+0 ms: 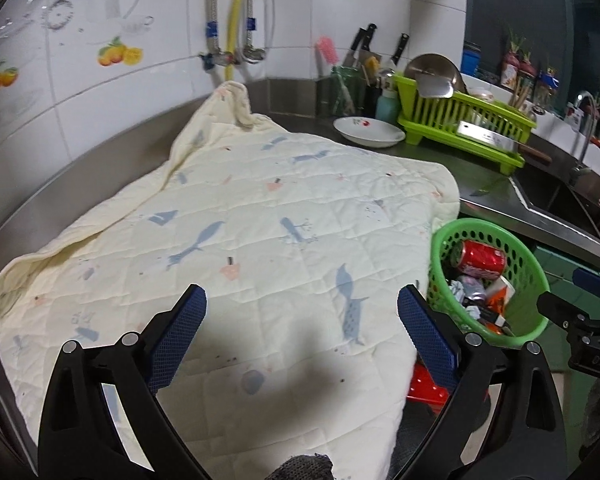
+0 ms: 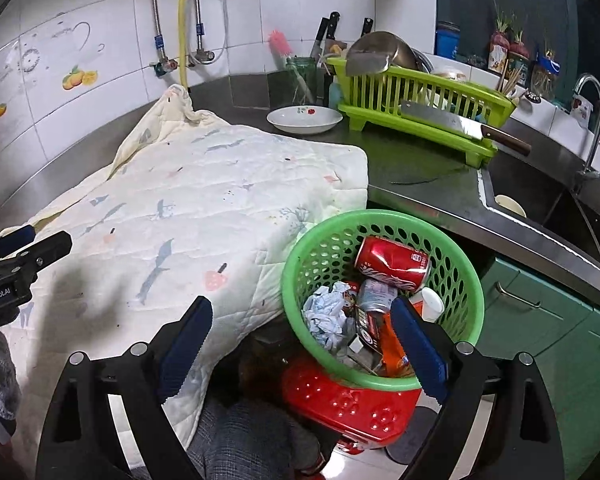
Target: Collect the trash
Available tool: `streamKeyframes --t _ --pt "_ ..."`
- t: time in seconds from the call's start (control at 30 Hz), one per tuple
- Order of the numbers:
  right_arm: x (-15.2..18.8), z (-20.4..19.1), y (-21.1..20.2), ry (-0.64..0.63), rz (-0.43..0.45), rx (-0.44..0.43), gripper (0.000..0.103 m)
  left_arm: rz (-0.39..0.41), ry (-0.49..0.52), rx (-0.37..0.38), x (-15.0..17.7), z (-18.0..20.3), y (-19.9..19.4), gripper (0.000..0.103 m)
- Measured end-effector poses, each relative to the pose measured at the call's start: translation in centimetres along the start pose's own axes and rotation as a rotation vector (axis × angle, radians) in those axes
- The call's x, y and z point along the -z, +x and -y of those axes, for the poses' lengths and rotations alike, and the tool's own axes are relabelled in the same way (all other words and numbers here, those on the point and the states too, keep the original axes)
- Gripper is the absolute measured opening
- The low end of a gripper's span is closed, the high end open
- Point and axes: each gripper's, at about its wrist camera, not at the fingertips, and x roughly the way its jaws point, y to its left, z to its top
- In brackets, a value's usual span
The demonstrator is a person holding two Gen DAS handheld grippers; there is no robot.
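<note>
A green perforated basket (image 2: 324, 240) stands on a red stool (image 2: 340, 400) beside the counter. It holds a red soda can (image 2: 392, 264), crumpled paper (image 2: 328, 316), a small silver can (image 2: 376, 296) and wrappers. It also shows in the left wrist view (image 1: 532, 276) with the can (image 1: 482, 258). My right gripper (image 2: 300, 344) is open and empty, just above the basket's near rim. My left gripper (image 1: 300, 332) is open and empty over the cream quilted cloth (image 1: 240, 220) that covers the counter. No trash shows on the cloth.
A white plate (image 2: 304, 120) and a green dish rack (image 2: 420, 104) with a cleaver (image 2: 460, 126) stand behind the cloth. A sink (image 2: 540, 200) with a tap (image 2: 596, 120) is at the right. Green cabinets (image 2: 548, 320) stand below. Tiled wall with pipes is behind.
</note>
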Motion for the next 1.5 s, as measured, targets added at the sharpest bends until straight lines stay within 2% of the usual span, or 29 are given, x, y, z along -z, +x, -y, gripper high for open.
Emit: streamKeyframes --t 0.2,0.43,0.63,1.1,1.5 --pt "0.4 -1.3 -0.2 -0.016 0.012 -0.007 0.087 0.043 -0.025 -0.071 0.7 -1.1 -1.3 0.095" --pt "0.9 -2.8 -0.2 -0.036 0.016 -0.024 0.087 0.027 -0.058 -0.077 1.9 -1.9 -1.2 0.095" --pt "1.3 -3.7 -0.4 -0.059 0.031 0.002 0.088 0.017 -0.066 -0.08 2.3 -2.0 -1.0 0.095" --pt "1.5 -3.6 -1.0 -0.037 0.037 -0.005 0.088 0.024 -0.07 -0.078 2.2 -1.7 -1.6 0.095" --pt "0.2 -4.2 -1.8 -0.037 0.096 -0.006 0.088 0.073 -0.086 -0.105 1.4 -2.0 -2.5 0.095"
